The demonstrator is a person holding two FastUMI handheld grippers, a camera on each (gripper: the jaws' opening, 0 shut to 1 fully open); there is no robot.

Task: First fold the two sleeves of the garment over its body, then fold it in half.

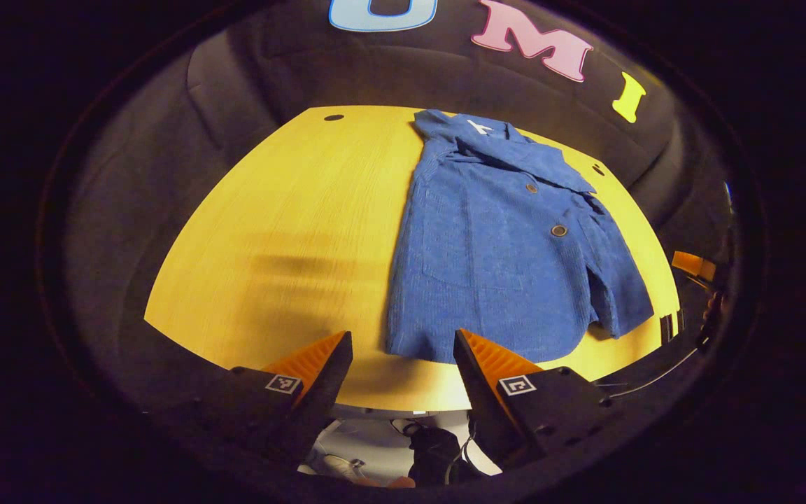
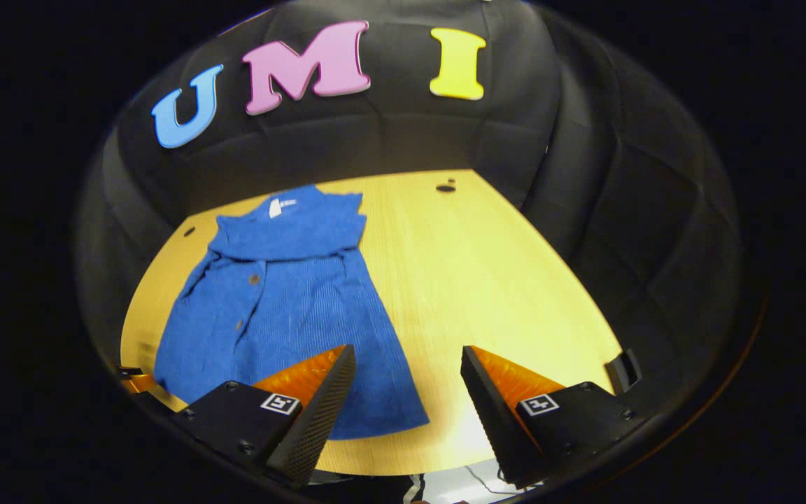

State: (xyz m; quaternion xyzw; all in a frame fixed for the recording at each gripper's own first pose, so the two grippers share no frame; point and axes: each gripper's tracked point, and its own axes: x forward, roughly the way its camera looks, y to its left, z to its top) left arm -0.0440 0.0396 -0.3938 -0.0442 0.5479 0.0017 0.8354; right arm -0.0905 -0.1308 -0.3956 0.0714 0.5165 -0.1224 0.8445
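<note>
A blue corduroy jacket with dark round buttons lies flat on the yellow wooden table, collar at the far end, hem near the front edge. Both sleeves lie folded over its body. My left gripper hovers open above the table's front edge, just short of the hem's left corner, holding nothing. In the right gripper view the jacket lies to the left. My right gripper stands open above the hem's right corner, its left finger over the cloth, nothing between its fingers.
Small dark holes mark the tabletop near its far corners. Black padded cloth walls surround the table. Part of the other gripper shows at the table's right edge. Below the front edge I see floor and a person's shoes.
</note>
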